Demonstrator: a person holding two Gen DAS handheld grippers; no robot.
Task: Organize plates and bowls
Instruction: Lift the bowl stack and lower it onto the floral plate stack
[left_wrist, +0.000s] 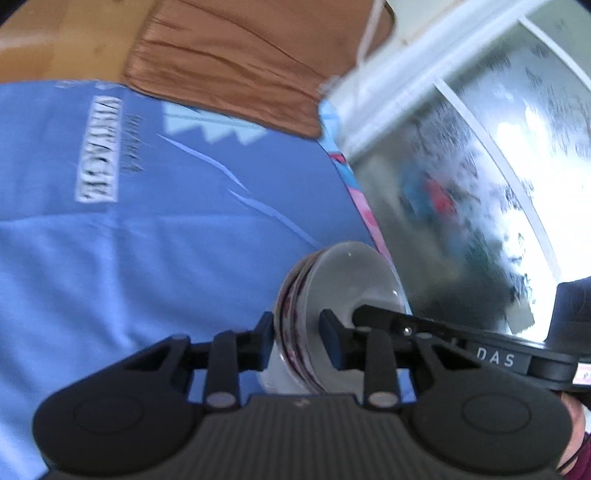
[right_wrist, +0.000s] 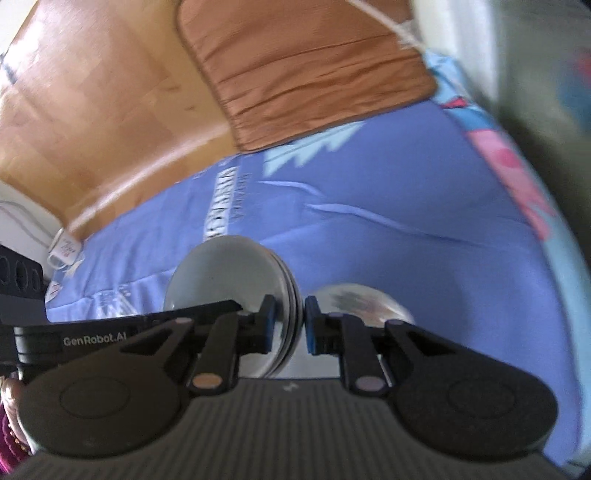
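A stack of nested white bowls (left_wrist: 332, 291) with dark red patterned rims is held up above the blue bedsheet (left_wrist: 147, 240). My left gripper (left_wrist: 299, 343) is shut on one side of the stack's rim. My right gripper (right_wrist: 288, 325) is shut on the opposite side of the same stack (right_wrist: 229, 273), and its finger shows in the left wrist view (left_wrist: 384, 314). Another patterned dish (right_wrist: 365, 299) lies blurred on the sheet just right of my right gripper.
A brown cushion (left_wrist: 229, 62) lies at the head of the bed against a wooden floor (right_wrist: 81, 96). A white mug (right_wrist: 66, 251) stands at the sheet's left edge. A frosted glass door with a white frame (left_wrist: 480, 166) is on the right.
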